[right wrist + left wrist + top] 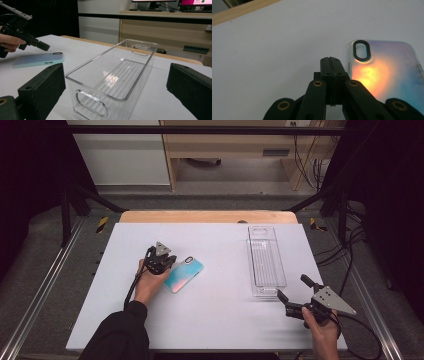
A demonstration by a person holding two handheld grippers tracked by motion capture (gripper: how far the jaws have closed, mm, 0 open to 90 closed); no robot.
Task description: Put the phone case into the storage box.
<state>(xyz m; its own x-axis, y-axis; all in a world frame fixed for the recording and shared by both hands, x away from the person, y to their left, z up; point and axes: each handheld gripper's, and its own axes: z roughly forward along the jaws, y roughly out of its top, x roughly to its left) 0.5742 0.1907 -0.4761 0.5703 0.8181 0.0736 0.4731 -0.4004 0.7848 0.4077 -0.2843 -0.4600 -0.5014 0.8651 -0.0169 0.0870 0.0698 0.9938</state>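
- My left jaws (331, 65) stand pressed flat together with nothing between them, their tips down at the white desk (215, 320) just beside the long edge of the phone case (183, 274).
- The case lies flat, back up, left of the desk's middle; the left gripper view shows its oval camera cut-out (361, 50) ringed in black at the end nearest the tips.
- My right jaws (291, 294) are spread wide and hold nothing, hanging just short of the near end of the clear bin (266, 261), which frames itself between them in the right gripper view.
- Step in hand, as I judge it: closed jaws used as a single blunt tip at the case's edge, ready to nudge or lever it, with the bin as its likely destination.
- The next move calls for a low, steady push or lift along that thin edge; a flat, slick case on a smooth desk will likely slide before it rises.
- Materials: the case is glossy and iridescent, pale teal running to orange and pink, with rounded corners and a thin translucent rim.
- The bin is hard transparent plastic, long and narrow, ribbed along its floor, with 1 oval handle slot in each end wall.
- The jaws are matt black, blocky, pinned with brass rivets.
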